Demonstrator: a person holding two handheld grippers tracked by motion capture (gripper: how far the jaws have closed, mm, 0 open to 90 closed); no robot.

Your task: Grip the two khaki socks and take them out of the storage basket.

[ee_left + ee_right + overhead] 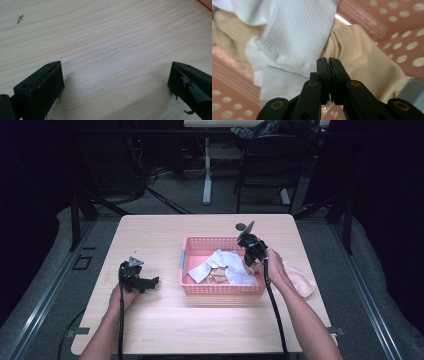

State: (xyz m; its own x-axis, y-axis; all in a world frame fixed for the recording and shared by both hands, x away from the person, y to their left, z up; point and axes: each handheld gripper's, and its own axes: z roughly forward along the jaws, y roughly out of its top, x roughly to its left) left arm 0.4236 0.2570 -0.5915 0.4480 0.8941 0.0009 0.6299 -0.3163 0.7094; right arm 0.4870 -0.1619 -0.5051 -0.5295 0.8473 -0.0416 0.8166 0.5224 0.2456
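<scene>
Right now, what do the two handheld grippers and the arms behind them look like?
Both the left gripper and the right gripper are black, each topped by a grey three-cornered plate and trailing a black cable. The forearms are bare, no sleeves in view.

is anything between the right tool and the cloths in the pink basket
Nothing visible does. The right tool is down inside the pink basket, jaws shut right at the white cloth and cream cloth.
</scene>
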